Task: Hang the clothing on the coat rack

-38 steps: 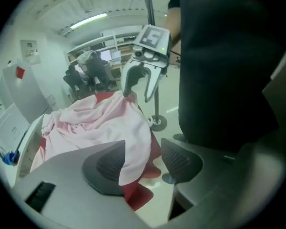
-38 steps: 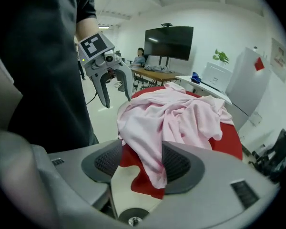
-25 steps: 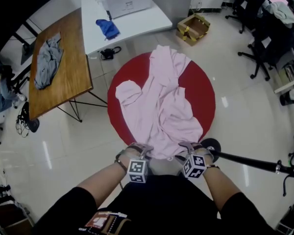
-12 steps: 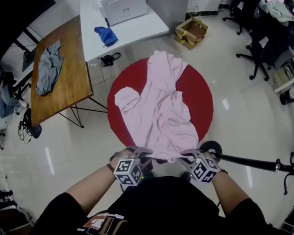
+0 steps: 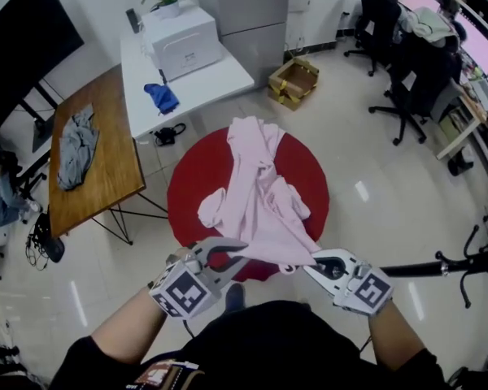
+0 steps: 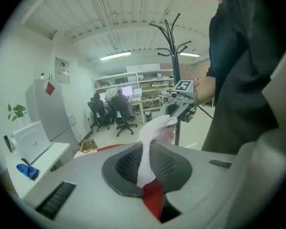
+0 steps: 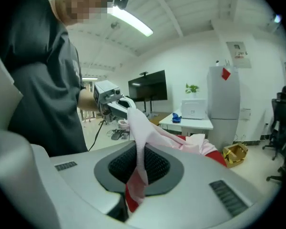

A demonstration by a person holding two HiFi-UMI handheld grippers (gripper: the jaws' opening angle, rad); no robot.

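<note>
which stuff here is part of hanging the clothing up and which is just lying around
In the job: pink garment; left gripper and right gripper, jaws just closed on it; coat rack; red table under it.
Lying about: grey cloth, blue cloth, cardboard box, white box.

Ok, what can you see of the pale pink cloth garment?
The pale pink garment, thin soft cloth, sprawls crumpled over the round red surface, one sleeve curled at its left. Its near edge is raised and stretched between the left gripper and right gripper, whose jaws have just been closing and now pinch folds of it.
</note>
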